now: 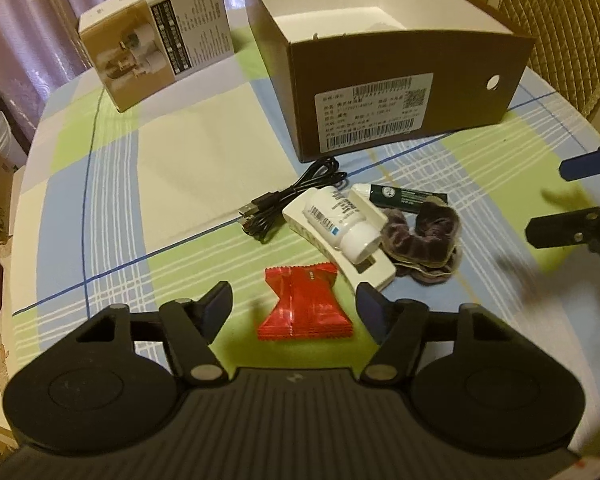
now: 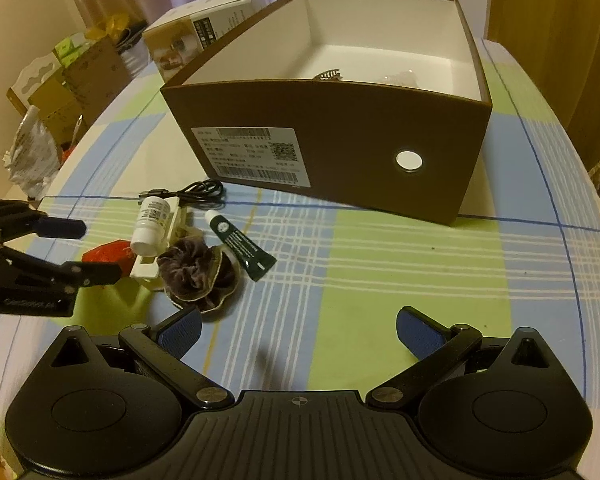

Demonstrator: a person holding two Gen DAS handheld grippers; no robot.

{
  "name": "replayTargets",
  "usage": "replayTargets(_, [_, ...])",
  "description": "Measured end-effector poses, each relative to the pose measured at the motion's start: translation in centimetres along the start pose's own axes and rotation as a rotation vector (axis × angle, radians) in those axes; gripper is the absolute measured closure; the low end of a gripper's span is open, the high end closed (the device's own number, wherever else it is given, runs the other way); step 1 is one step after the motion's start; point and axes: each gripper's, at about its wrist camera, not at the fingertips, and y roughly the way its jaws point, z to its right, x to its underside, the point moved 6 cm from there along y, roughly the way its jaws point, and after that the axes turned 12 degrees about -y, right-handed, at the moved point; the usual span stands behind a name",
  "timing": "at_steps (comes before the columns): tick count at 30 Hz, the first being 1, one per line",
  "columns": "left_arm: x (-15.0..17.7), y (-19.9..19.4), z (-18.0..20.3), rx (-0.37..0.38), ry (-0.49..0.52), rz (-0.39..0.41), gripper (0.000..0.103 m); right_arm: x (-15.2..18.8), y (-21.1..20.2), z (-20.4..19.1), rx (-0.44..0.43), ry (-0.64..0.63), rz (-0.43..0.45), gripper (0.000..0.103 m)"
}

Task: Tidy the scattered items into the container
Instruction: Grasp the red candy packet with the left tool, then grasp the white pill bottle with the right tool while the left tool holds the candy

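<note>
Risk, judged from the present layout: the loose items lie in a tight heap, several touching or stacked. A bottle (image 1: 342, 222) rests on a white clip (image 1: 340, 246), with a scrunchie (image 1: 424, 240) against the clip's far side and a green tube (image 1: 404, 198) and a cable (image 1: 292, 200) just behind. A grab at any one of these would likely drag or roll a neighbour; the bottle in particular could roll off the clip.

The red packet (image 1: 306, 304) lies flat on the tablecloth (image 1: 180, 160), slightly apart from the heap. Being thin, it may slip from the pads unless they close low.

Left tongs (image 1: 296, 308): spread, empty, the packet lying between the two fingers. Right tongs (image 2: 300, 330): spread wide, empty, over bare cloth with the scrunchie just beside their left finger.

The box (image 2: 340, 128) stands open, well behind the heap; something small already lies inside, unidentifiable.
</note>
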Motion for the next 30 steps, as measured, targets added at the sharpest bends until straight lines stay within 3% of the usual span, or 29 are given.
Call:
replayTargets(1, [-0.1, 0.3, 0.0, 0.007, 0.006, -0.006, 0.041, 0.0, 0.1, 0.0, -0.001, 0.001, 0.0, 0.002])
replayTargets(6, [-0.3, 1.4, -0.1, 0.037, 0.0, -0.037, 0.068, -0.5, 0.2, -0.1, -0.002, -0.002, 0.005, 0.002])
replayTargets(9, [0.0, 1.6, -0.2, 0.059, -0.008, -0.039, 0.079, -1.1, 0.1, -0.6, -0.011, -0.016, 0.019, 0.002])
replayTargets(20, [2.1, -0.2, -5.1, -0.046, -0.134, -0.013, 0.08, -4.0, 0.8, -5.5, -0.08, -0.146, 0.089, 0.002])
replayTargets(30, [3.1, -1.1, -9.2, -0.113, -0.232, -0.003, 0.08, -5.9, 3.8, -11.1, -0.131, -0.235, 0.106, 0.054])
